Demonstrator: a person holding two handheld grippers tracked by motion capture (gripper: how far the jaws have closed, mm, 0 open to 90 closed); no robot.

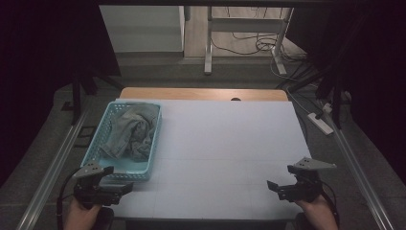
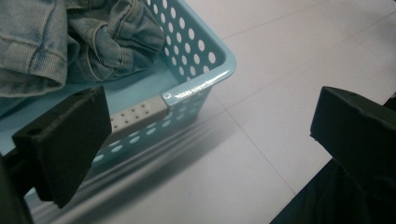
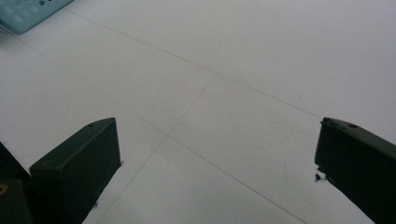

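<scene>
Denim garment crumpled in basket, basket lengthwise front-to-back

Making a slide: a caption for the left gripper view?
Open left gripper beside the corner of a blue basket holding crumpled denim.

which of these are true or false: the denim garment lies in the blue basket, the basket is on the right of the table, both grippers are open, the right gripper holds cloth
1. The crumpled faded denim garment lies inside the light blue perforated plastic basket. True.
2. The basket stands on the right side of the white table. False: it stands at the left, near the left gripper.
3. Both grippers have their jaws apart. True.
4. The right gripper holds cloth. False: nothing is between its jaws; it is over bare table.
</scene>
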